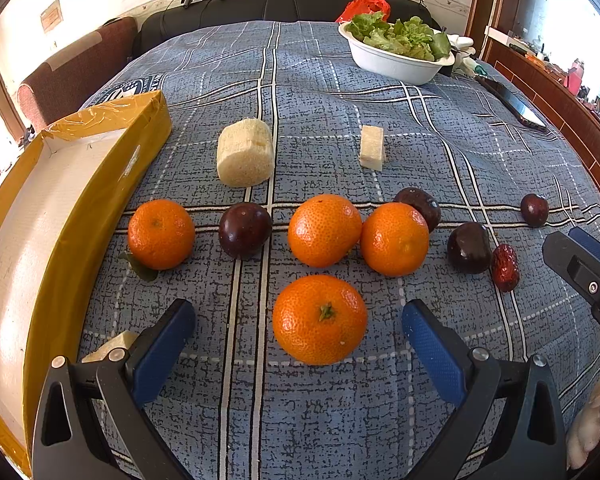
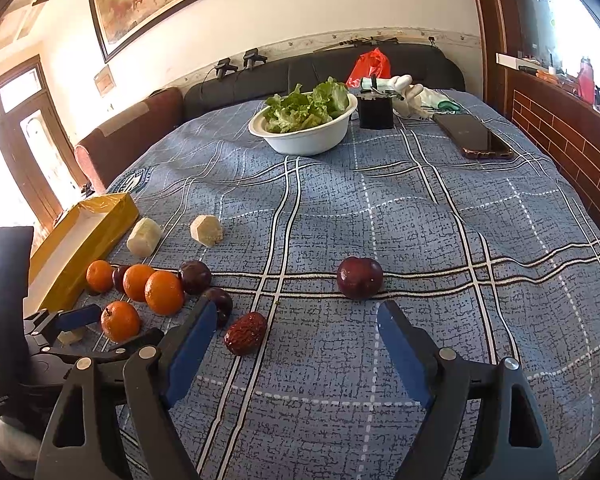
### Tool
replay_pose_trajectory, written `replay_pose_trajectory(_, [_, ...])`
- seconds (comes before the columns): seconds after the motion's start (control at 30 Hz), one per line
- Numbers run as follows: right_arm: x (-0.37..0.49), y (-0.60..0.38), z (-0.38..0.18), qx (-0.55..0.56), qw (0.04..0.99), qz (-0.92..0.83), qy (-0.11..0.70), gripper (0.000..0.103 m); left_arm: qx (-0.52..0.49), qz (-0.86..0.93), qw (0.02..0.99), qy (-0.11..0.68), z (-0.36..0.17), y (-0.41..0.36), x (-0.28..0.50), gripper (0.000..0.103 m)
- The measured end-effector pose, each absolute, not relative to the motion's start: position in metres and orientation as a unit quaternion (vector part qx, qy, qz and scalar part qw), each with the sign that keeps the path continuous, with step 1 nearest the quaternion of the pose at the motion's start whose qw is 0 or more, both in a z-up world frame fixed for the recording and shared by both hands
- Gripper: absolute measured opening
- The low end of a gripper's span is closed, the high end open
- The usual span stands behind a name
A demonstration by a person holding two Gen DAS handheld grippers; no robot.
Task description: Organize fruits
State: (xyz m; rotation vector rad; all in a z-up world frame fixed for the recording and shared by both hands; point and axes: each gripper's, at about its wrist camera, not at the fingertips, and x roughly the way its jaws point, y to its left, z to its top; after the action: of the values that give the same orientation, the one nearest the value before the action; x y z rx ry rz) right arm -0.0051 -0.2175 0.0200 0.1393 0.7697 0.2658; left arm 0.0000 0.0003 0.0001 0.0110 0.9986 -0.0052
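Several oranges and dark plums lie on the blue plaid cloth. In the left wrist view my left gripper [image 1: 298,328] is open, its blue fingers either side of the nearest orange [image 1: 320,319]. More oranges [image 1: 324,230] and plums [image 1: 245,230] sit in a row behind, with a red date [image 1: 505,267] at right. In the right wrist view my right gripper [image 2: 296,320] is open and empty, just short of a lone plum [image 2: 360,278]. The red date [image 2: 246,333] lies beside its left finger [image 2: 192,348].
An open yellow box [image 1: 100,184] with a white inside stands at the left. Pale blocks [image 1: 245,153] lie behind the fruit. A white bowl of lettuce [image 2: 304,132], a black container [image 2: 376,112] and a phone [image 2: 474,136] sit at the far side.
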Motion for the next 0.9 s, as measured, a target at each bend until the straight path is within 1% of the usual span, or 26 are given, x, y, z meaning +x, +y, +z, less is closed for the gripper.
replay_pose_trajectory(0.17, [-0.005,-0.221,0.021,0.081,0.915,0.135,0.372,0.086,0.001,-0.004,0.879,0.477,0.001,0.002,-0.001,0.103])
replay_pose_trajectory(0.23, [-0.004,-0.226,0.021,0.094,0.914,0.136,0.371,0.086,-0.025,-0.01,0.882,0.47,0.01,0.012,-0.007,0.099])
replay_pose_trajectory(0.33, [-0.004,-0.233,0.021,0.113,0.913,0.136,0.368,0.086,-0.087,-0.041,0.889,0.448,0.027,0.033,-0.022,0.09])
replay_pose_trajectory(0.4, [-0.005,-0.235,0.022,0.119,0.913,0.135,0.367,0.086,-0.086,-0.041,0.897,0.431,0.04,0.043,-0.031,0.082])
replay_pose_trajectory(0.43, [-0.005,-0.237,0.023,0.121,0.914,0.133,0.363,0.086,-0.085,-0.038,0.902,0.422,0.045,0.046,-0.032,0.081])
replay_pose_trajectory(0.47, [-0.006,-0.239,0.024,0.123,0.915,0.131,0.36,0.086,-0.086,-0.037,0.905,0.414,0.051,0.052,-0.036,0.076])
replay_pose_trajectory(0.5, [-0.007,-0.239,0.024,0.126,0.915,0.132,0.36,0.086,-0.089,-0.038,0.908,0.407,0.057,0.06,-0.041,0.068])
replay_pose_trajectory(0.53, [-0.007,-0.243,0.024,0.134,0.913,0.132,0.362,0.085,-0.092,-0.042,0.91,0.402,0.061,0.066,-0.046,0.065])
replay_pose_trajectory(0.57, [-0.008,-0.246,0.024,0.143,0.911,0.133,0.364,0.081,-0.092,-0.045,0.911,0.4,0.064,0.072,-0.05,0.057])
replay_pose_trajectory(0.6, [-0.009,-0.248,0.024,0.148,0.909,0.135,0.366,0.078,-0.091,-0.048,0.911,0.4,0.064,0.076,-0.053,0.053])
replay_pose_trajectory(0.63, [-0.01,-0.248,0.023,0.149,0.907,0.138,0.369,0.076,-0.089,-0.051,0.91,0.402,0.062,0.078,-0.056,0.047])
replay_pose_trajectory(0.7, [-0.01,-0.244,0.02,0.141,0.9,0.151,0.383,0.071,-0.084,-0.067,0.904,0.413,0.055,0.073,-0.053,0.046])
replay_pose_trajectory(0.8, [-0.007,-0.228,0.016,0.113,0.893,0.164,0.403,0.069,-0.064,-0.091,0.899,0.423,0.046,0.061,-0.053,0.046])
replay_pose_trajectory(0.9, [-0.003,-0.211,0.013,0.08,0.89,0.171,0.415,0.067,-0.023,-0.112,0.897,0.426,0.041,0.038,-0.051,0.046])
